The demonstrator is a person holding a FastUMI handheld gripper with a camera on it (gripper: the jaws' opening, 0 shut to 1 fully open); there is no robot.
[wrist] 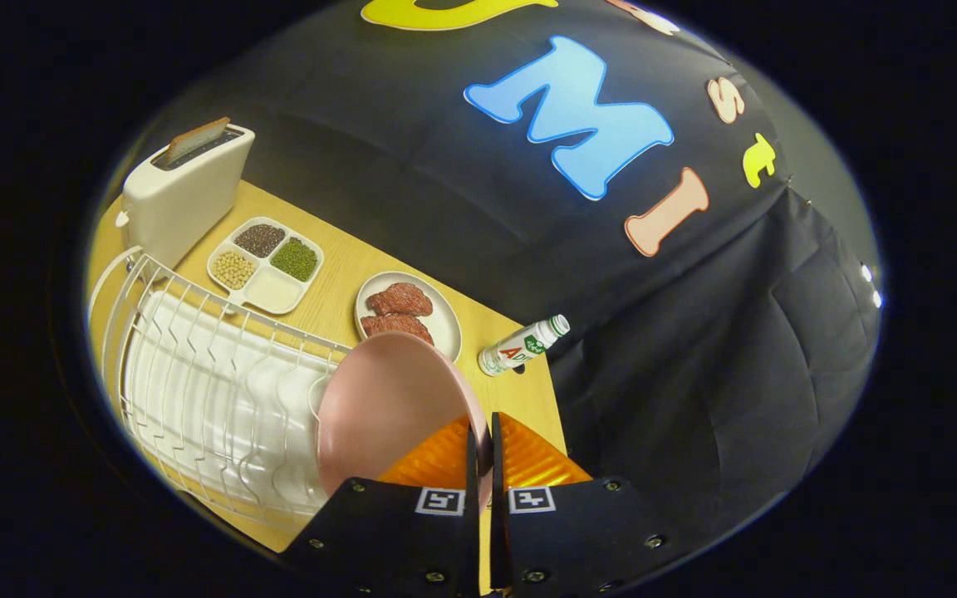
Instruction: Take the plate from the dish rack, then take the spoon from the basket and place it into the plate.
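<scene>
While my gripper (483,436) is pinching the pink plate (387,399) by its rim, clear above the dish rack (213,390), I am judging that the narrow hold is risking a slip.

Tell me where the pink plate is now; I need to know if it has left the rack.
The pink plate is pinched on edge between the gripper fingers, lifted just beside the white dish rack, in front of the plate of meat.
</scene>
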